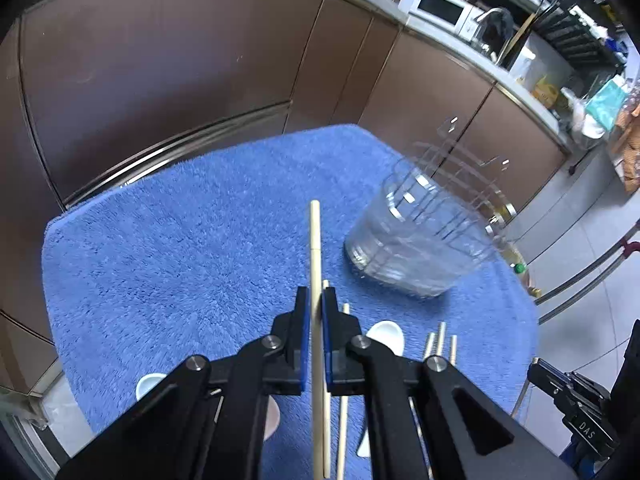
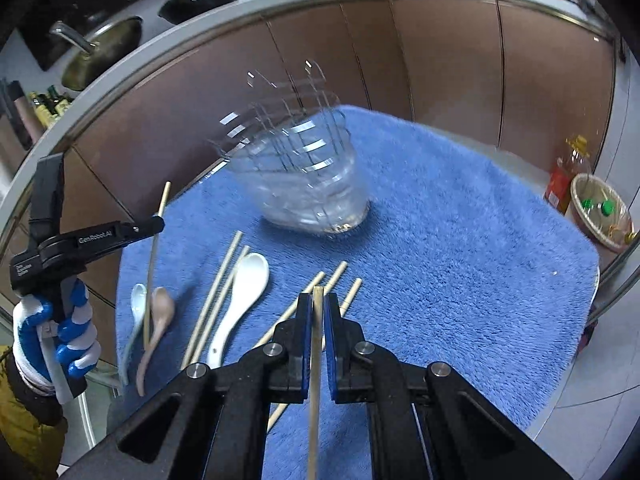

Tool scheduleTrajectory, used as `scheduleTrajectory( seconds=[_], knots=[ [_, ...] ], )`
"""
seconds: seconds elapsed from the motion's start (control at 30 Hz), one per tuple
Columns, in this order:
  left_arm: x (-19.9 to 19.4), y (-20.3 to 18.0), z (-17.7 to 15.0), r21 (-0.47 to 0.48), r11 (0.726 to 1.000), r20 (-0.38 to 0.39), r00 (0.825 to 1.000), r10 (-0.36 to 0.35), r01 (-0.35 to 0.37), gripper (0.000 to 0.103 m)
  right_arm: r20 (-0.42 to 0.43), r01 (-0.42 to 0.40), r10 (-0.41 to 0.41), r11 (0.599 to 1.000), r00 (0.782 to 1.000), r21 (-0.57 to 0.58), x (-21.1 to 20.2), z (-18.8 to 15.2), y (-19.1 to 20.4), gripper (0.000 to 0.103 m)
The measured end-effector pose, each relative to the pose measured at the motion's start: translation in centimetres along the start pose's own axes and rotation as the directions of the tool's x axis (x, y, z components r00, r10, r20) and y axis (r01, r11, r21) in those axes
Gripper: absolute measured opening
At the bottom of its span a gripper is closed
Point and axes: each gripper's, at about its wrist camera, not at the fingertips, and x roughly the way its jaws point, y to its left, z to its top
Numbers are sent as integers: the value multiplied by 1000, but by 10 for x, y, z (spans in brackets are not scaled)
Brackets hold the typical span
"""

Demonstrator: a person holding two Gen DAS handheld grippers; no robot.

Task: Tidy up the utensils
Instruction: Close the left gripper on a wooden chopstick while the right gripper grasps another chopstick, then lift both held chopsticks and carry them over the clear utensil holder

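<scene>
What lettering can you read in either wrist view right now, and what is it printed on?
"GenRobot.AI": on the left gripper, along its black arm.
"DAS": on the right gripper's black body.
Small white print on the left gripper's rear body: too small to read.
Oil bottle red label: blurred.

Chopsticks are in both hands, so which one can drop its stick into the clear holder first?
Probably the right. Its chopstick points nearly at the clear holder just ahead. The left one points past the holder, which sits off to its right. It is a close call.
</scene>
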Motion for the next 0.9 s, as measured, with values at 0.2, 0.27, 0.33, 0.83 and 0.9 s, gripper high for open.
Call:
scheduleTrajectory(
  seconds=[0.2,0.27,0.33,0.83,0.9],
  knots=[
    [-49,-6,0,20,999,90,995,-31,29,5,71,0,4,999,997,-51,-29,-3,26,6],
    [-65,-7,1,31,999,120,992,-37,34,5,100,1,6,998,995,-69,-40,-2,35,6],
    [-79,-13,0,43,998,148,988,-41,35,5,125,-2,12,997,992,-82,-50,-2,42,6],
    [-157,-36,9,72,993,312,944,-107,89,5,303,-33,95,978,948,-204,-117,14,91,6],
    [-161,-40,15,77,992,325,938,-122,102,5,319,-37,106,976,942,-216,-122,20,94,6]
  ],
)
